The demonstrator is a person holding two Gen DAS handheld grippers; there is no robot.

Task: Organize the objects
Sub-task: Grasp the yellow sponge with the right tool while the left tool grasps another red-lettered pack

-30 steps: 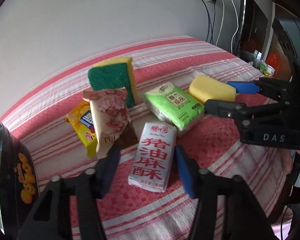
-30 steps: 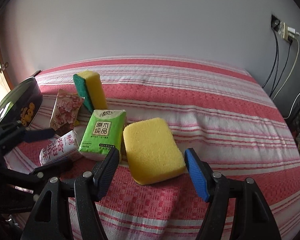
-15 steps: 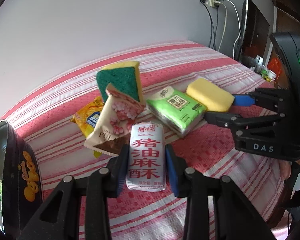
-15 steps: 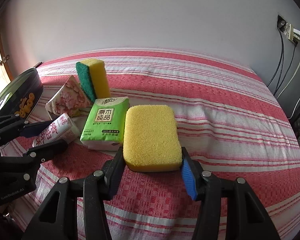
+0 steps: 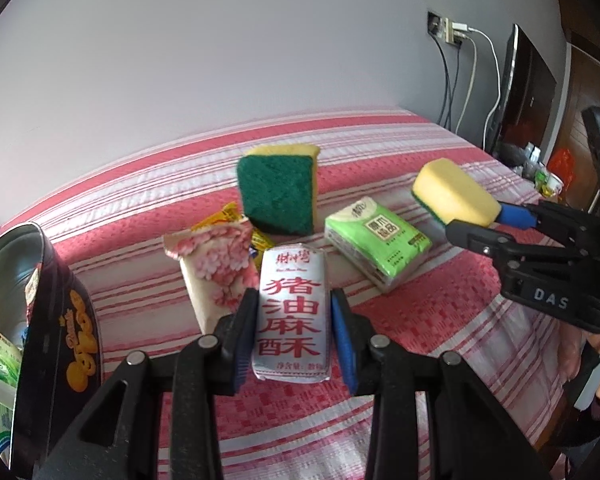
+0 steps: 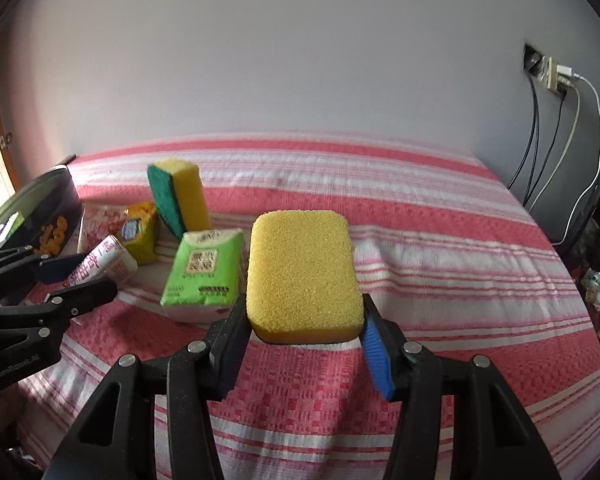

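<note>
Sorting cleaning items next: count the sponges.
2. One sponge is held in the right tongs; the other sponge stands upright behind the green tissue pack. Others may be hidden.

Bed (image 6: 440, 248): carries every packet and sponge; wall behind it.
Tin (image 5: 66, 320): far left on the bed, open, cartons inside.
Flowered packet (image 5: 216, 264): right of the tin, leaning, touching the snack bar packet's left side.
Small snack bag (image 6: 138, 230): behind the flowered packet, partly hidden by it in the left view.
Upright sponge (image 5: 278, 190): on edge behind the flowered packet and the snack bar packet.
Snack bar packet (image 5: 292, 312): front centre, between the pads of the left hand-held gripper (image 5: 294, 332).
Tissue pack (image 6: 204, 270): lying flat, right of the snack bar packet, left of the flat sponge.
Flat sponge (image 6: 302, 276): rightmost, between the pads of the right hand-held gripper (image 6: 304, 344), raised off the bed.
Wall socket (image 6: 556, 76): far right on the wall, cables hanging down.
</note>
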